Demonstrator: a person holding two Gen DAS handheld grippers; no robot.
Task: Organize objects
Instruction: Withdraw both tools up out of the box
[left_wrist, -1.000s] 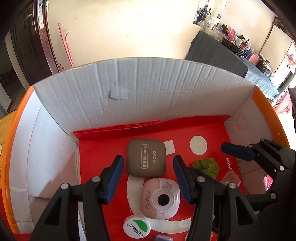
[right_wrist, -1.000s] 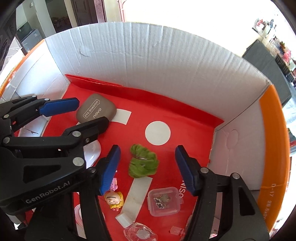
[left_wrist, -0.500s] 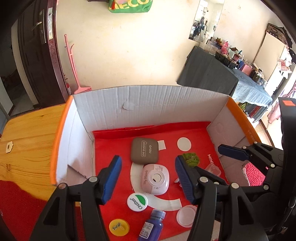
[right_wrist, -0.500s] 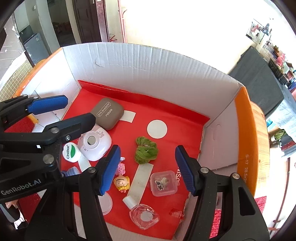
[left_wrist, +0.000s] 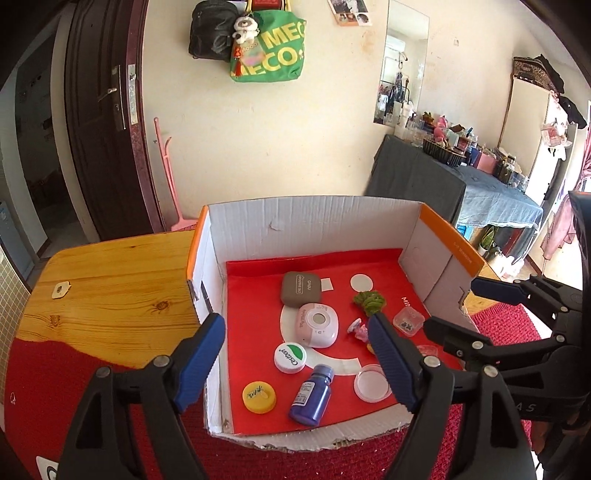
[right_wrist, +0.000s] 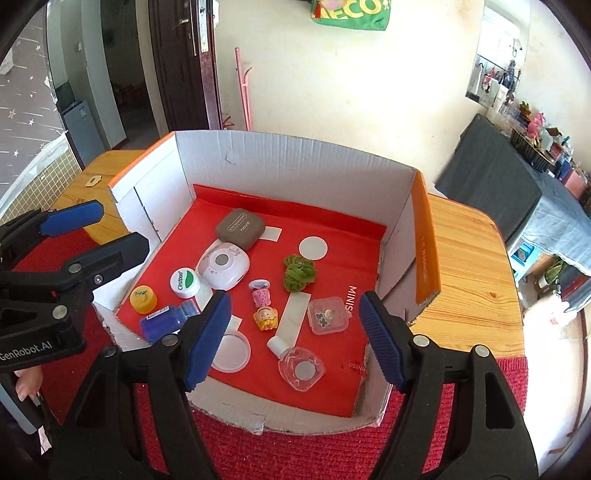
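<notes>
Jaws of left gripper (left_wrist: 297, 358) and right gripper (right_wrist: 295, 334) opening, empty; box (right_wrist: 295, 173) of small items below, well apart.

A white-walled, orange-edged box (right_wrist: 295, 166) with a red floor holds a taupe case (right_wrist: 240, 229) and blue bottle (left_wrist: 310, 395).

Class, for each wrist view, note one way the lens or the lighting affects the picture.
Left wrist view: fisheye bends the dark wooden door and blackens the corners. Right wrist view: sunlight whitens the cream wall, while the white cardboard box stays sharp.
</notes>
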